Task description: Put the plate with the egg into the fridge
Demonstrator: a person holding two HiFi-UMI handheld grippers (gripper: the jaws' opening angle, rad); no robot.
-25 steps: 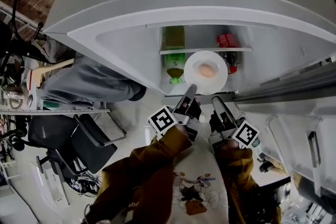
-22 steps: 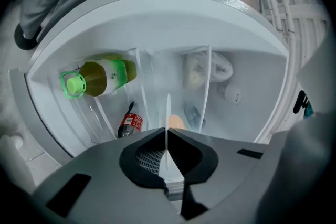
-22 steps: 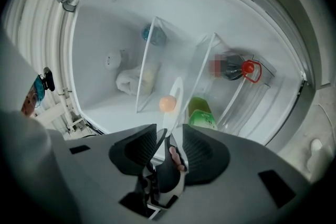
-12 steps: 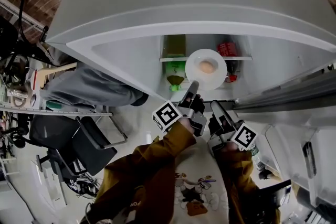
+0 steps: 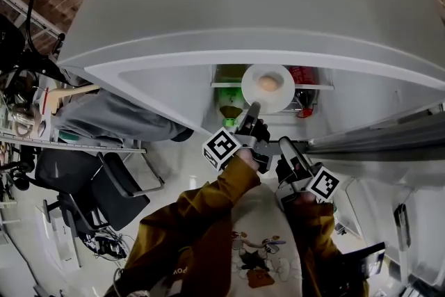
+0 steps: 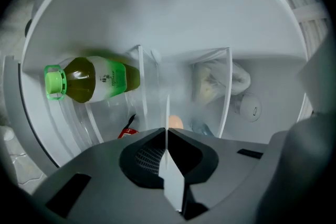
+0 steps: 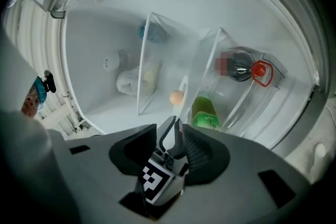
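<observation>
Head view: one white plate [image 5: 268,88] carrying one egg [image 5: 267,83] sits in the open mouth of the fridge [image 5: 174,73], held out level by the left claw [image 5: 252,108], which pinches its near rim. The right claw [image 5: 286,143] hangs just beside and behind it, touching nothing. Two marker cubes [image 5: 222,147] show, one on each claw. Two bottles stand inside: one green bottle [image 5: 230,110] and one dark bottle [image 5: 303,76] with a red cap.

Left gripper view: the left claw [image 6: 167,131] is clamped on the plate [image 6: 167,107], seen edge-on, with the egg [image 6: 176,122] just past the jaws. The green bottle [image 6: 92,79] has a white label [image 6: 111,80]; its print is too small to read.

Right gripper view: the right claw [image 7: 169,131] stands apart, holding nothing. Beyond are the egg [image 7: 176,96], green bottle [image 7: 205,114] and dark bottle [image 7: 242,71].
</observation>
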